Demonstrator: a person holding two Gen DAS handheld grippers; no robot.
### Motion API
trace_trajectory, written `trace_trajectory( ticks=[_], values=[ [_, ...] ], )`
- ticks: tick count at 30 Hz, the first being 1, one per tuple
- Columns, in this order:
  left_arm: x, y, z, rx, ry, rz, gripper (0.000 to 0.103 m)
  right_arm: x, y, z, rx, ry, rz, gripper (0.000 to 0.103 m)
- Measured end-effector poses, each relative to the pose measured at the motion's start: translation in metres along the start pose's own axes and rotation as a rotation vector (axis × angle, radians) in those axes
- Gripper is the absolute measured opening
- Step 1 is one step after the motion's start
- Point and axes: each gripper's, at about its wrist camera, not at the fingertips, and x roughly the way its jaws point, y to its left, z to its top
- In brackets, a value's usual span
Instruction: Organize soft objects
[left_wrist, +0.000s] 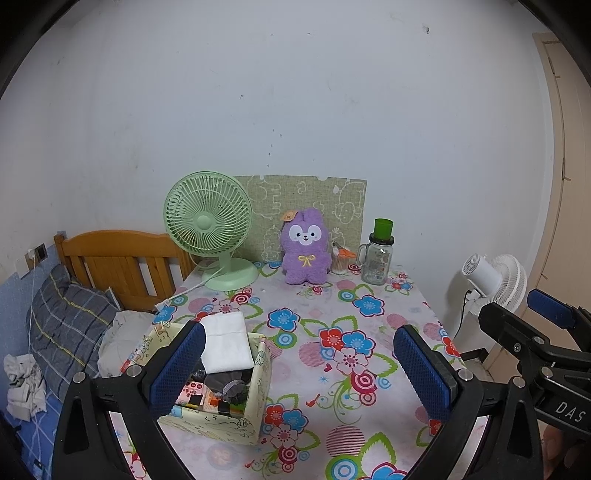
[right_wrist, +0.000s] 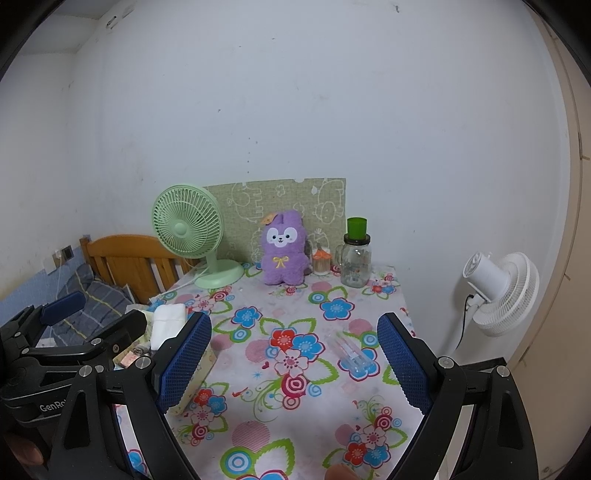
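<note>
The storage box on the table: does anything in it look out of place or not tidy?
Yes. A white folded cloth lies tilted across the far rim of the storage box, sticking out above it instead of sitting inside with the dark clothes.

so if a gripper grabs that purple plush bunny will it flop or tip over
The purple plush bunny looks fluffy and stuffed, so it would probably squash between the pads and feel light. It sits upright by the patterned board, so a push would likely topple it rather than slide it.
</note>
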Motion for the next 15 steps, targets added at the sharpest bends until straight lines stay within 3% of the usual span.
trace_trajectory(
  ticks=[15],
  values=[
    [-0.0001, -0.0002, 0.0007, 0.001, -0.003, 0.002, 0.103, 0.0013, -0.0004, -0.0007, -0.002, -0.002, 0.002, 0.093]
  ],
)
